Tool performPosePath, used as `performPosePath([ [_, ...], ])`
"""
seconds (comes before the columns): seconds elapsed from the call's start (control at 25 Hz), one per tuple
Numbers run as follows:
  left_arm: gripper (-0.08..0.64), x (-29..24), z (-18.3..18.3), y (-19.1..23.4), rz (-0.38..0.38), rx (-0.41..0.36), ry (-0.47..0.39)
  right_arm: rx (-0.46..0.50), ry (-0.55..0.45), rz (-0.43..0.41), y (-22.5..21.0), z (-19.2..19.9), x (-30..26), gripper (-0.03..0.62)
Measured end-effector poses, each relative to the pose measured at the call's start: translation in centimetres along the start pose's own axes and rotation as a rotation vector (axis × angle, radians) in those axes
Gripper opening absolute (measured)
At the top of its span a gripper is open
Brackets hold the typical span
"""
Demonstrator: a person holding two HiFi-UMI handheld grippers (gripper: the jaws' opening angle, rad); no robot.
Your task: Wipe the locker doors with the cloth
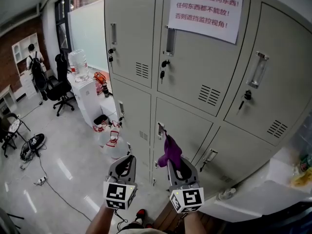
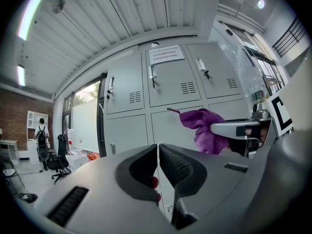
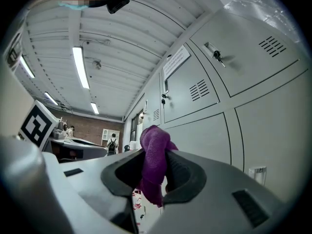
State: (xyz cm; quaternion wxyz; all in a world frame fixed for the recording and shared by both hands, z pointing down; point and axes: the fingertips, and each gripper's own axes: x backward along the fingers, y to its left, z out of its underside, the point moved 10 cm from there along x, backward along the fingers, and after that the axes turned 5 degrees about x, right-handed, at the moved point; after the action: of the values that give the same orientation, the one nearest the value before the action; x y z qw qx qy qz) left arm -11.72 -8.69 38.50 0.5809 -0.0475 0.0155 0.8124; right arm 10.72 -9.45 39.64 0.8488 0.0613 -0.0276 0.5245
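Purple cloth (image 1: 170, 150) pinched by R gripper (image 3: 155, 154); L gripper (image 2: 158, 149) fingers touching, per its view.

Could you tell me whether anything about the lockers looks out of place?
Nothing stands out: the locker doors are all shut, the paper notice lies flat on one, and the purple cloth sits in the right gripper.

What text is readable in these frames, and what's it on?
"…柜上禁止放任何东西!": top line, red print, on the white paper sign stuck to the upper middle locker door; the first character is unclear.
"任何东西都不能放!": second line of the same sign.
"否则遮挡监控视角!": third line of the same sign.
The same sign shows in both gripper views but is too small to read there.
Nothing else is legible.
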Motion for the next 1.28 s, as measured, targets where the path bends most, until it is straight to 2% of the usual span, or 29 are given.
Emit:
performPosePath([
  [0.24, 0.034, -1.3, -0.7, 1.3, -0.018, -0.001, -0.011, 0.004, -0.025, -0.009, -0.8, -1.2, -3.3, 0.117],
  [0.88, 0.034, -4.8, -1.5, 5.1, -0.032, 0.011, -0.001, 0.088, -0.038, -0.038, -0.8, -2.9, -12.2, 0.117],
  [1.28, 0.034, -6.3, -1.1, 6.9, -0.034, 0.019, 0.013, 0.064, -0.01, -0.03, -0.8, -2.7, -17.2, 0.117],
])
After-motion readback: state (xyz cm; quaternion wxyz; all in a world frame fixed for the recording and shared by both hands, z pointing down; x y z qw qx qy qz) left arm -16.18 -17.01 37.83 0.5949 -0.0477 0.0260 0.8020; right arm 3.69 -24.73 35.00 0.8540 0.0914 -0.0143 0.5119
